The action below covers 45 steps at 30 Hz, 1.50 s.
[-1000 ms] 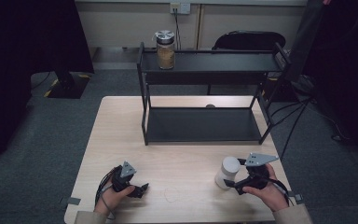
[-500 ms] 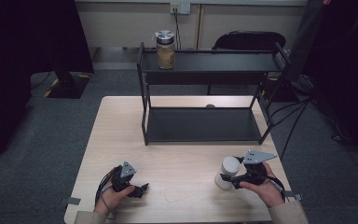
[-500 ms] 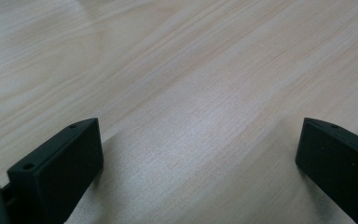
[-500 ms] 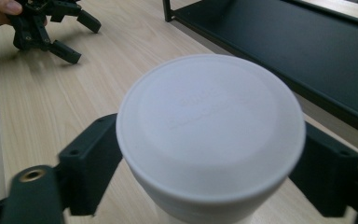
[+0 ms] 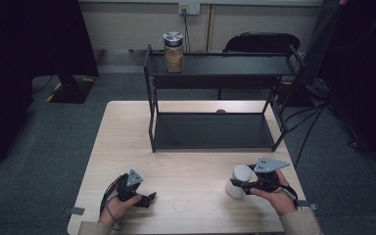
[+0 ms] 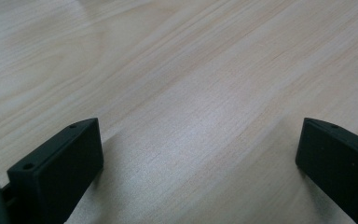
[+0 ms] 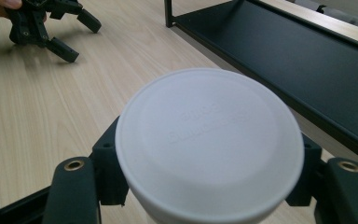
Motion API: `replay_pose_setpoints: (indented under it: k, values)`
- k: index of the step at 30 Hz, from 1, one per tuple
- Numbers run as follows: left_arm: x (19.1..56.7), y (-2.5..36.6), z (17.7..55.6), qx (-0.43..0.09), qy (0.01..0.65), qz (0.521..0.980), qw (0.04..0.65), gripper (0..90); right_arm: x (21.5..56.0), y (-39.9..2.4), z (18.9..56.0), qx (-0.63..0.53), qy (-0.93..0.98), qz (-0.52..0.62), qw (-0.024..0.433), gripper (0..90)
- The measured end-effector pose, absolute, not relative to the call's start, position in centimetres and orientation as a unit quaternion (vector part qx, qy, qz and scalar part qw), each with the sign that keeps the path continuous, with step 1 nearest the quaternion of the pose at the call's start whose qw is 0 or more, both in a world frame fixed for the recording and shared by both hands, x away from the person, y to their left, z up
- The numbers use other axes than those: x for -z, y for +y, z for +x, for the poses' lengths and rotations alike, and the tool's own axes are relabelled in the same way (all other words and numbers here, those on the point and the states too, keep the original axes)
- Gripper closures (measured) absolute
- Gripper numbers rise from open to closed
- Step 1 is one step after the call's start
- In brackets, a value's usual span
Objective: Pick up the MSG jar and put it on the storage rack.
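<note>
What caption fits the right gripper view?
Right claw shut on a white container beside the black shelf.

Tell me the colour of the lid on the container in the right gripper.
White, plain, with faint embossed lettering; the lid shows best in the right gripper view.

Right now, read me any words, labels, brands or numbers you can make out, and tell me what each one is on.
White container's lid: two lines of raised lettering in the right gripper view, too faint to read.
Glass jar on the black shelf: no label legible in the high view.
Wall outlet: no readable marking.
Nothing else carries text.
</note>
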State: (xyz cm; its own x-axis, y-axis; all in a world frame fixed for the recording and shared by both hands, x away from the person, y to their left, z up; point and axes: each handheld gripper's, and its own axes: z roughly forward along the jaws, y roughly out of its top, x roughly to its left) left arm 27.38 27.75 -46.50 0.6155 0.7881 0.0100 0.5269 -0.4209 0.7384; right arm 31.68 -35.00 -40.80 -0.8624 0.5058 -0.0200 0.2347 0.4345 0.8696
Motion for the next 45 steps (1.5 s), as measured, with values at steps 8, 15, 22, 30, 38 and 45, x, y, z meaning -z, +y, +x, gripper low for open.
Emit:
replay_pose_setpoints:
  k: [8, 15, 22, 30, 38, 45]
  values:
    - [46.5, 27.8, 27.4, -0.181, 0.398, 0.824, 0.360, 0.0, 40.5, -34.9, 31.9, -0.492, 0.832, 0.220, 0.129, 33.8]
    - [46.5, 27.8, 27.4, -0.181, 0.398, 0.824, 0.359, 0.0, 38.1, -34.3, 32.3, -0.480, 0.841, 0.214, 0.127, 33.8]
    - [46.5, 27.8, 27.4, -0.180, 0.399, 0.824, 0.361, 0.0, 35.5, -33.8, 33.5, -0.471, 0.849, 0.211, 0.117, 33.8]
    - [46.4, 27.8, 27.5, -0.181, 0.398, 0.825, 0.359, 0.0, 32.4, -33.6, 35.0, -0.473, 0.851, 0.202, 0.107, 33.8]
    - [46.4, 27.8, 27.5, -0.181, 0.398, 0.825, 0.359, 0.0, 30.2, -33.8, 35.8, -0.483, 0.845, 0.208, 0.101, 33.8]
    - [46.5, 27.8, 27.4, -0.181, 0.399, 0.824, 0.361, 0.0, 27.1, -33.5, 36.1, -0.472, 0.850, 0.205, 0.114, 33.8]
